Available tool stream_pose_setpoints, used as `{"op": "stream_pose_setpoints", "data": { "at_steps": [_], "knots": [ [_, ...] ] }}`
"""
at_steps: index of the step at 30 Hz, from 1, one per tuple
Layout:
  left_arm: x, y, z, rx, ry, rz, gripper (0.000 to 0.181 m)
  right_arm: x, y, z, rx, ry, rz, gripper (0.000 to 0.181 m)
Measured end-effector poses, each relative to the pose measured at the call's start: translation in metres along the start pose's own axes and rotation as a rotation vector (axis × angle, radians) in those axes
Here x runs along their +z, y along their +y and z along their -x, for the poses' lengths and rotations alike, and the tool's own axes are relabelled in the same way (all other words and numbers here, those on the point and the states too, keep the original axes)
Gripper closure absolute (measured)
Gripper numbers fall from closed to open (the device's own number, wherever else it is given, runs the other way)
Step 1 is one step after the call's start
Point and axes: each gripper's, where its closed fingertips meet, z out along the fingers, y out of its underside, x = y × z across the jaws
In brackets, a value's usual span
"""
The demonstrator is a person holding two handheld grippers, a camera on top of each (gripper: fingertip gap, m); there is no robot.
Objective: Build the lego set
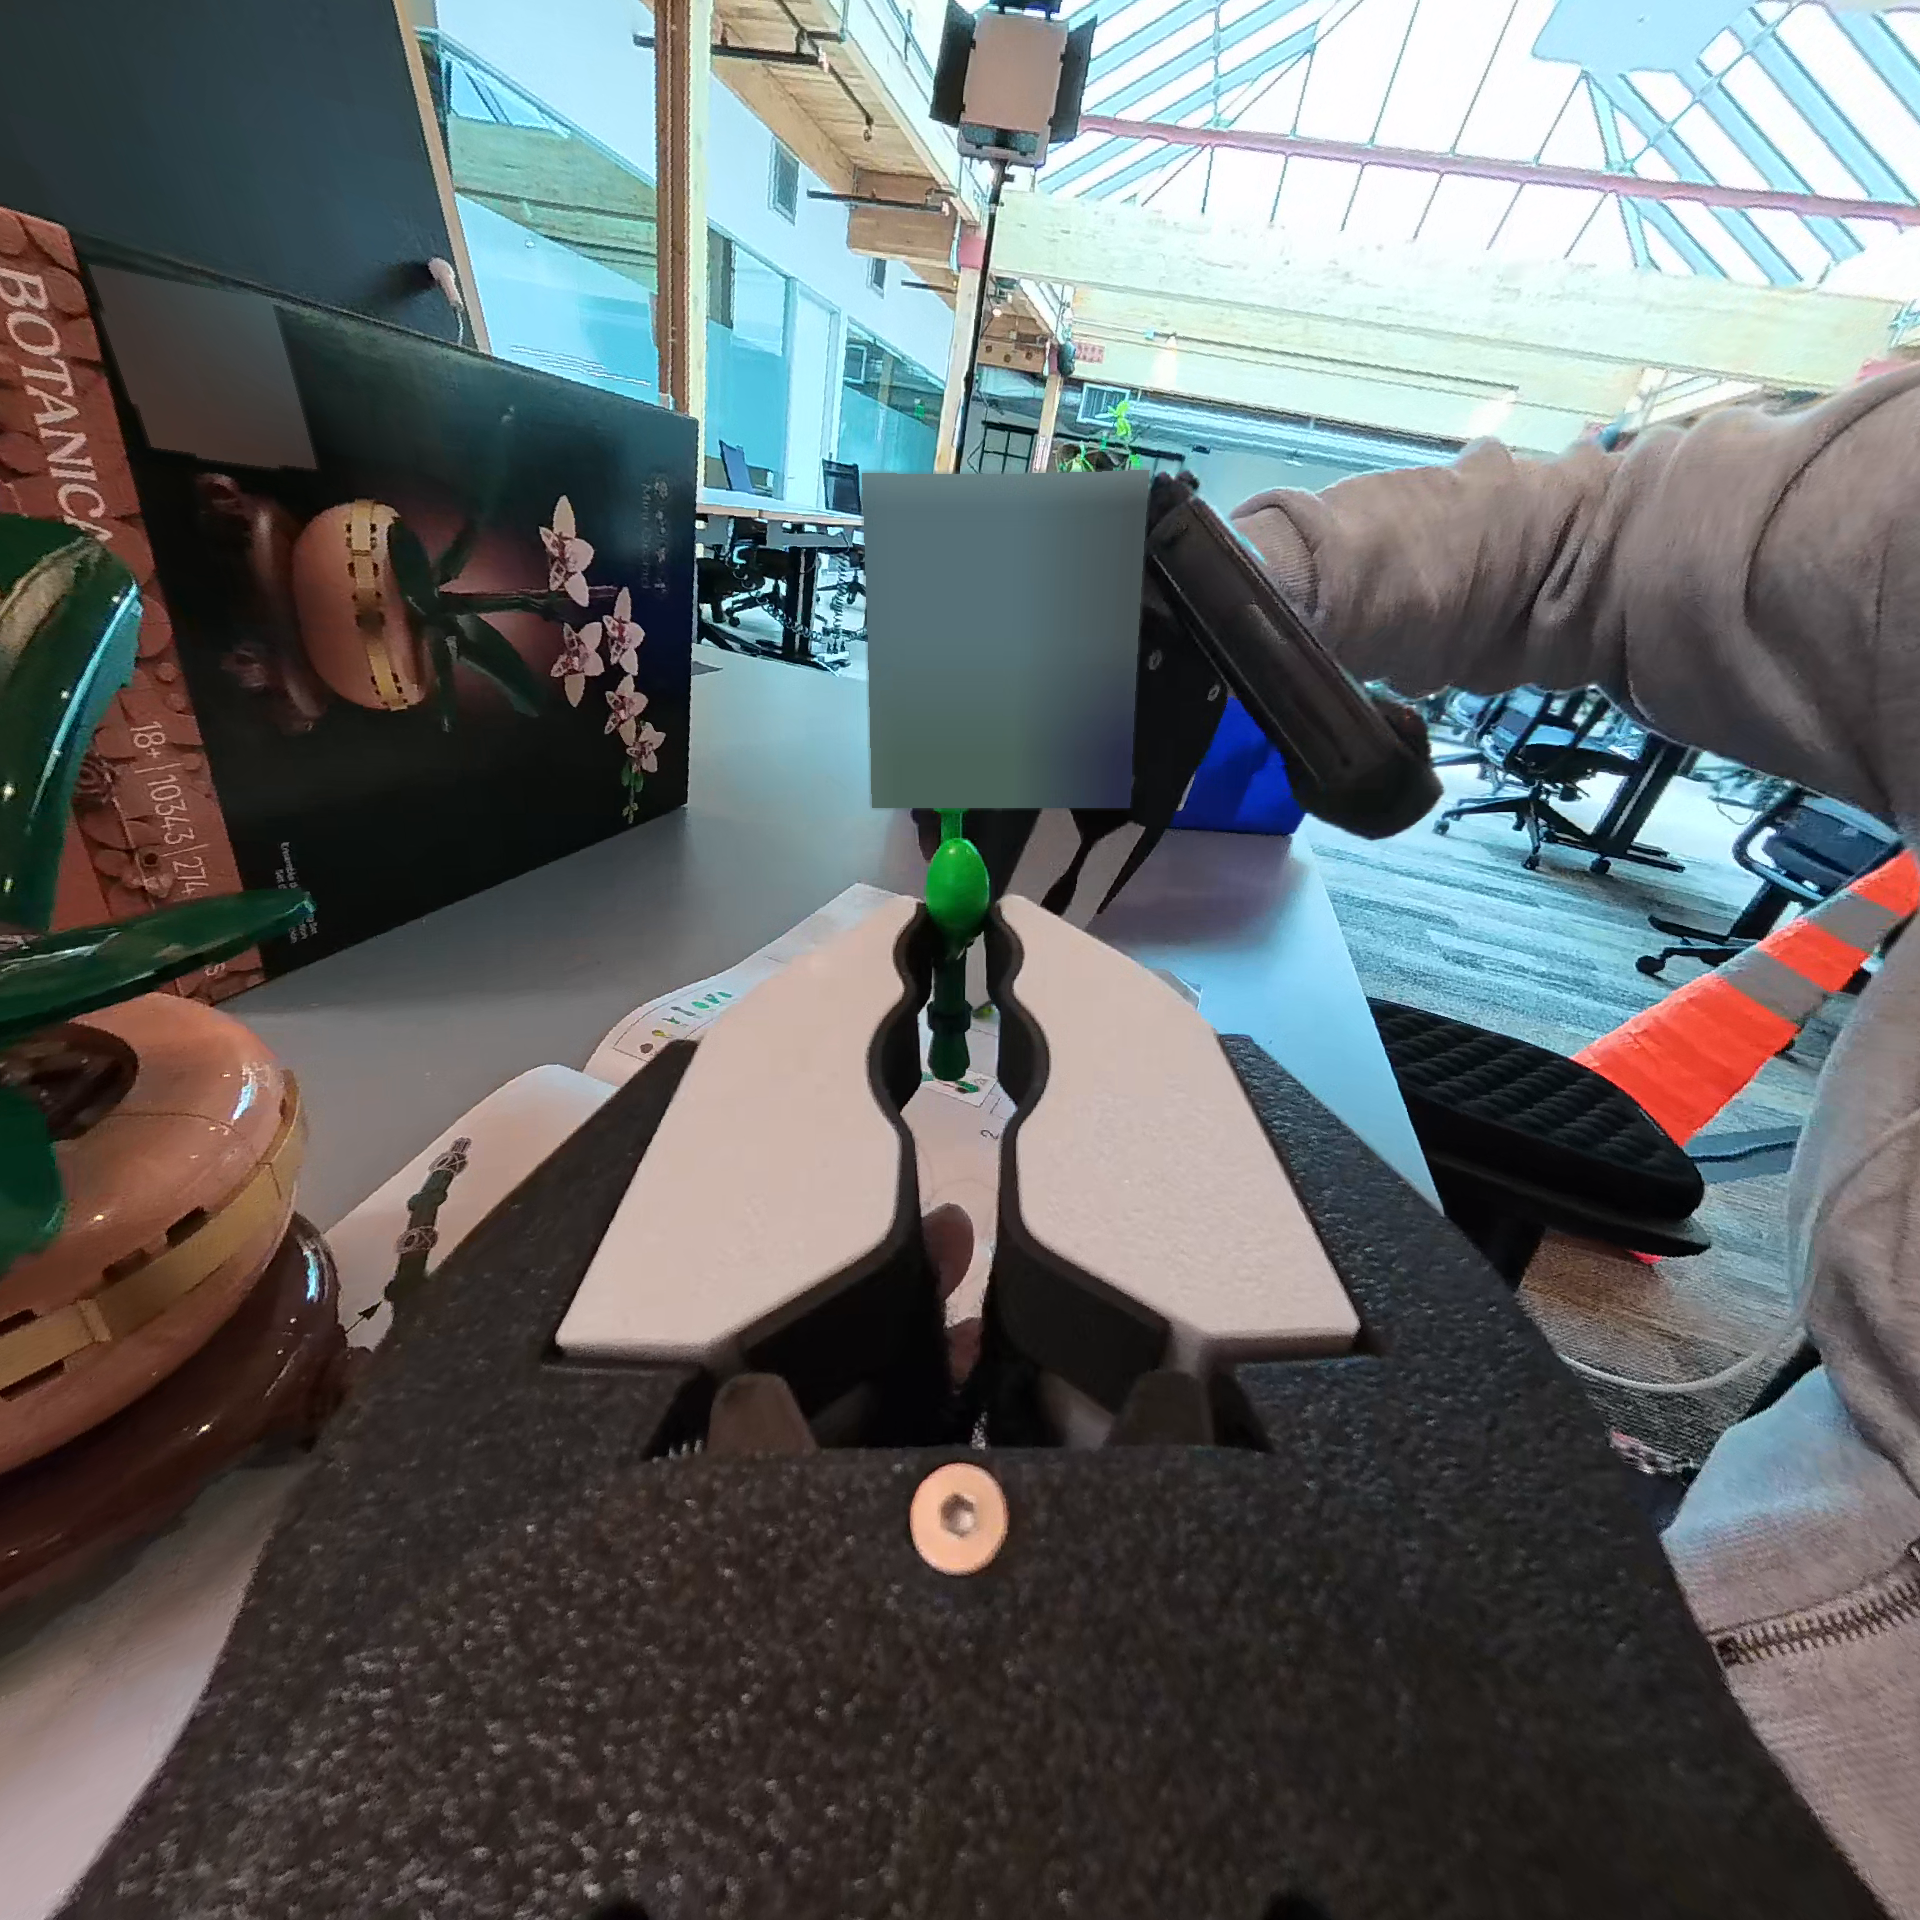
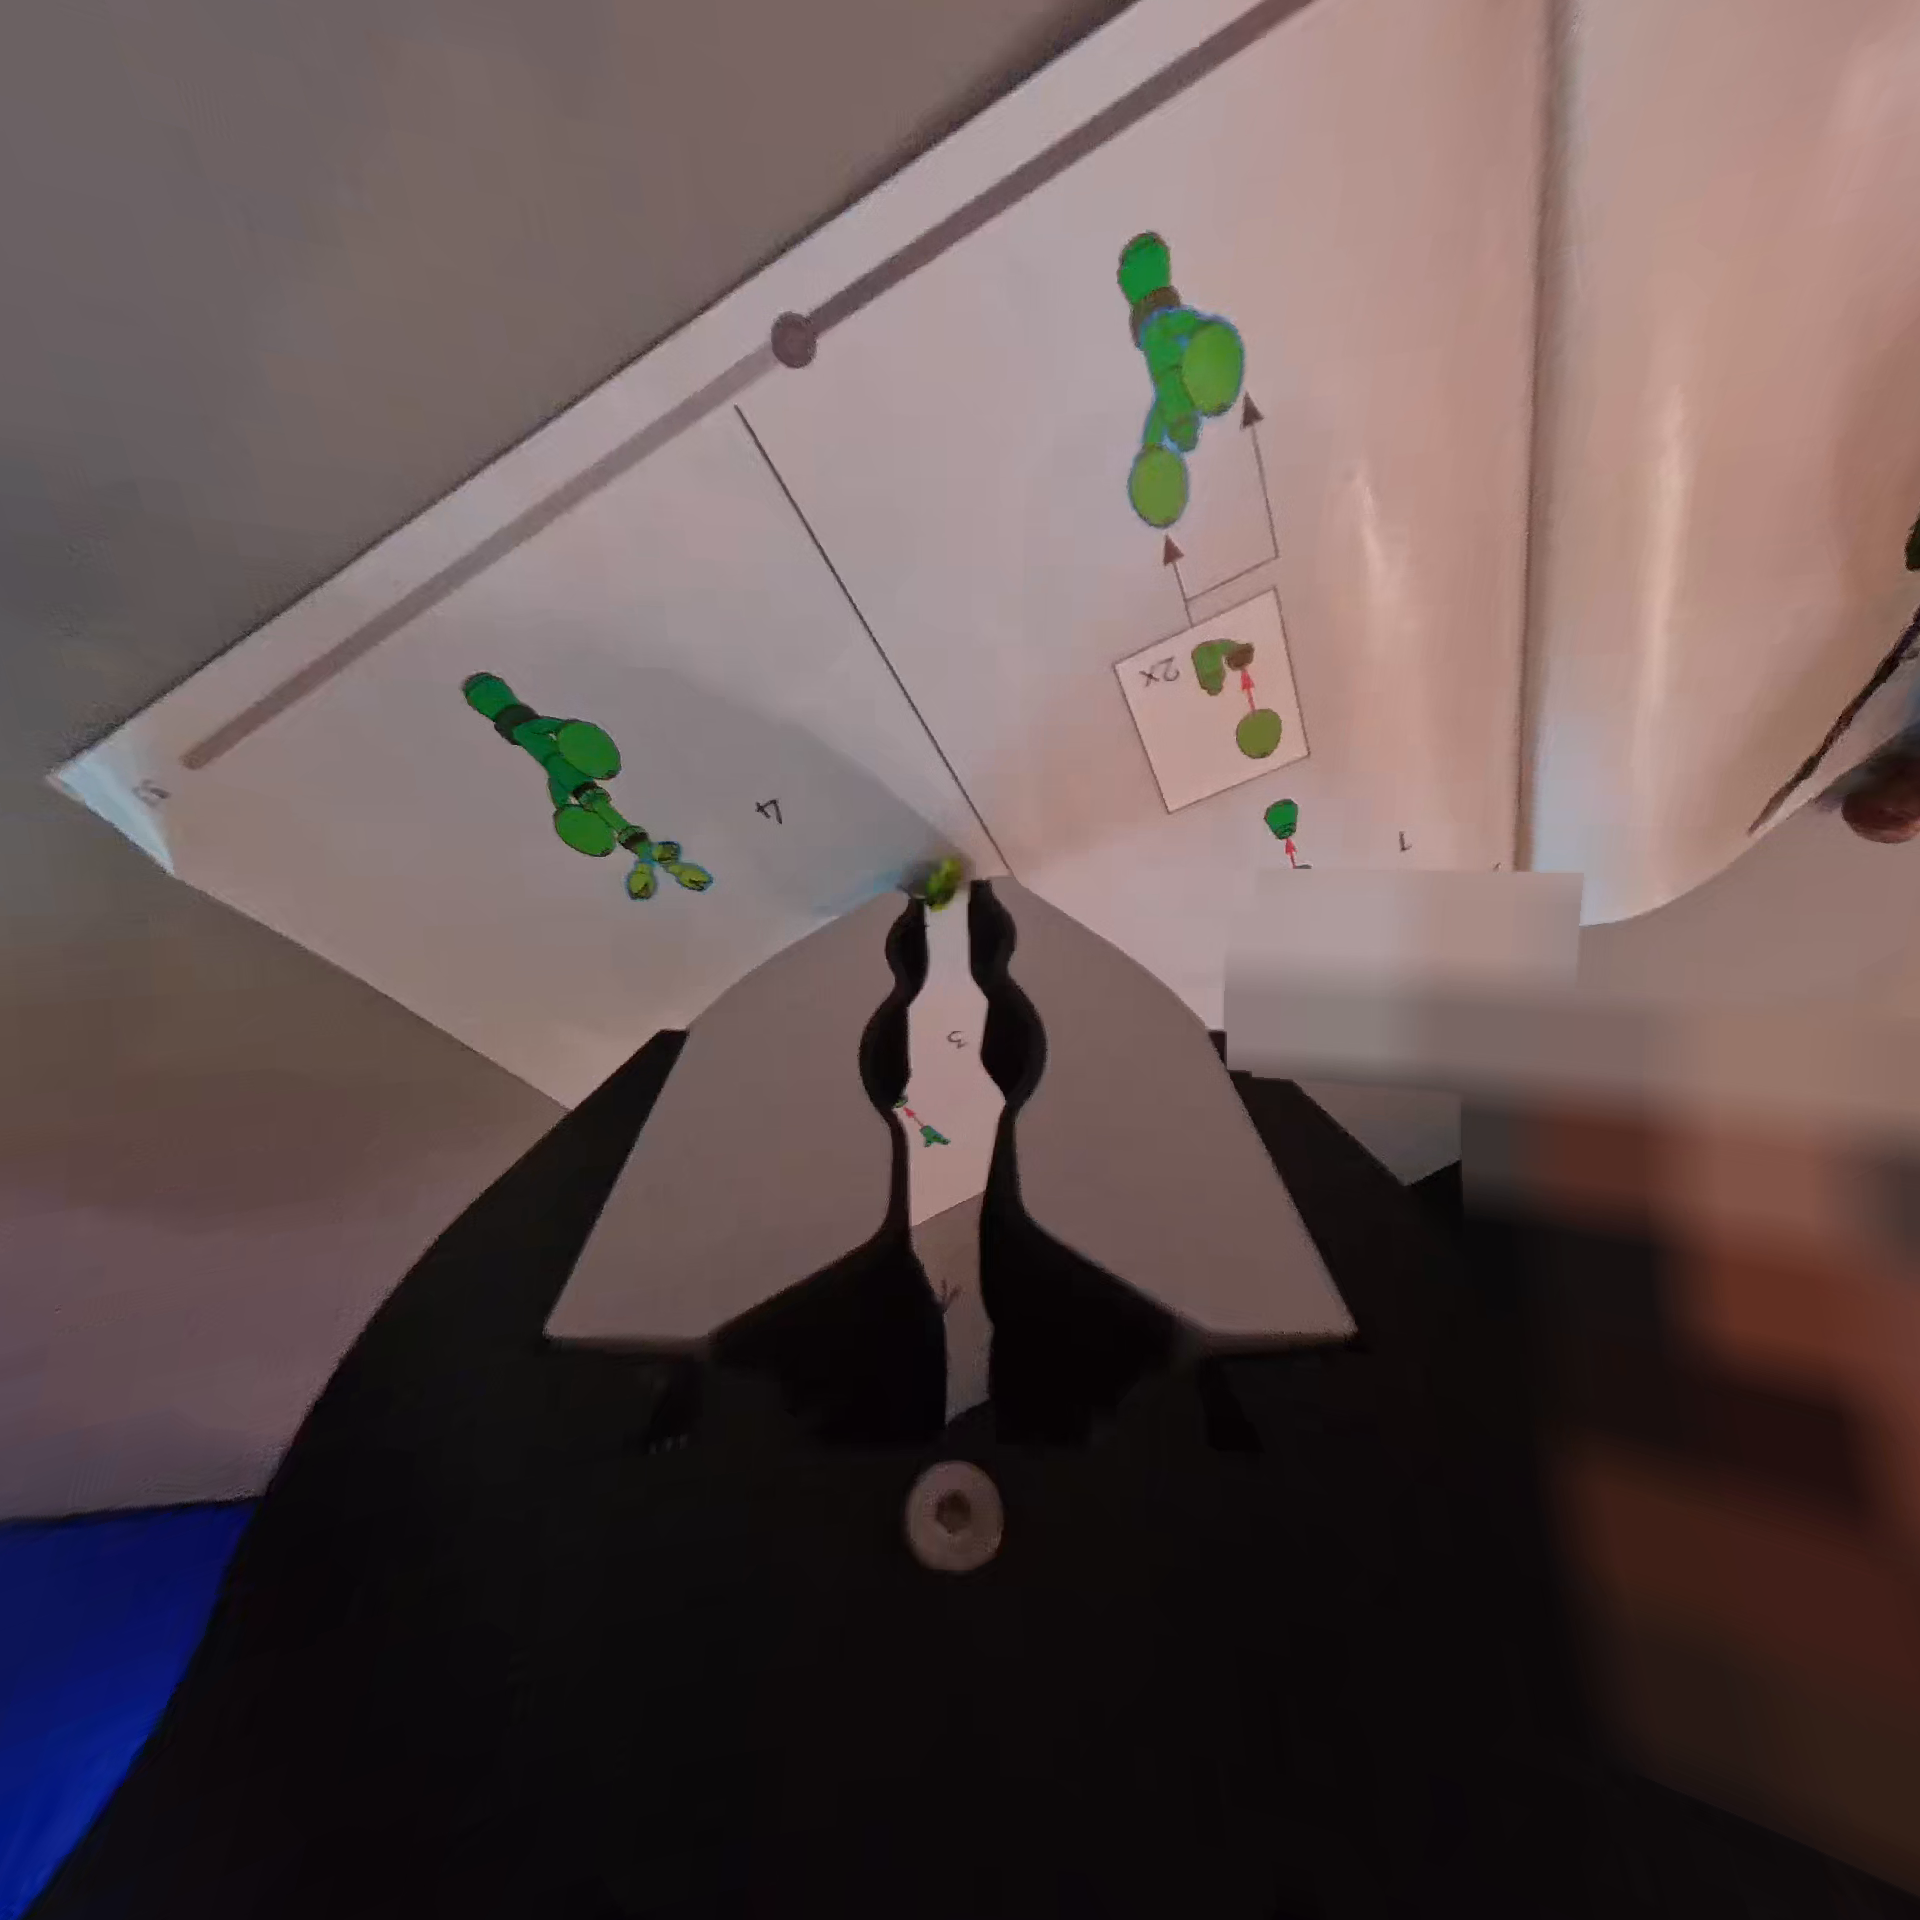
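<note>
In the left wrist view my left gripper is shut on a green stem piece with a bright green bud at its top, held upright above the open instruction booklet. The right gripper's black body shows beyond it, pointing down, partly behind a blurred patch. In the right wrist view my right gripper is shut on a tiny lime-green piece at its fingertips, pointing down at the booklet page with green stem drawings.
A tan and brown flower pot model with dark green leaves stands at the left. The set's box stands upright behind it. A blue bin sits at the far table edge. A person's grey sleeve is at right.
</note>
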Motion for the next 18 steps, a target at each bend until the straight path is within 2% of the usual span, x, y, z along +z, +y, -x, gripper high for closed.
{"op": "stream_pose_setpoints", "data": {
  "at_steps": [3, 6, 7, 9, 10, 11, 15, 18],
  "knots": [
    [0.001, 0.001, 0.000, 0.001, 0.001, 0.008, 0.173, -0.002, 0.005, -0.002, 0.055, 0.035, -0.006, 0.166],
    [0.000, 0.001, -0.001, -0.005, 0.009, 0.004, 0.173, -0.016, 0.009, -0.002, 0.318, 0.074, -0.090, 0.166],
    [0.000, 0.001, -0.001, -0.008, 0.010, 0.002, 0.173, -0.022, 0.010, -0.001, 0.478, 0.072, -0.150, 0.163],
    [0.000, 0.000, -0.001, -0.016, 0.013, -0.005, 0.173, -0.037, -0.005, -0.002, 0.834, 0.042, -0.431, 0.159],
    [-0.001, -0.001, -0.002, -0.019, 0.016, -0.009, 0.173, -0.045, -0.014, -0.001, 0.960, 0.010, -0.587, 0.157],
    [-0.001, -0.002, -0.002, -0.021, 0.019, -0.013, 0.173, -0.046, -0.013, -0.002, 1.054, 0.039, -0.666, 0.157],
    [0.000, 0.000, -0.004, -0.022, 0.030, -0.005, 0.173, -0.022, -0.002, 0.004, 1.115, 0.251, -0.688, 0.165],
    [0.001, 0.002, -0.003, -0.015, 0.023, 0.005, 0.173, -0.013, 0.002, 0.002, 1.172, 0.252, -0.699, 0.167]
  ]
}}
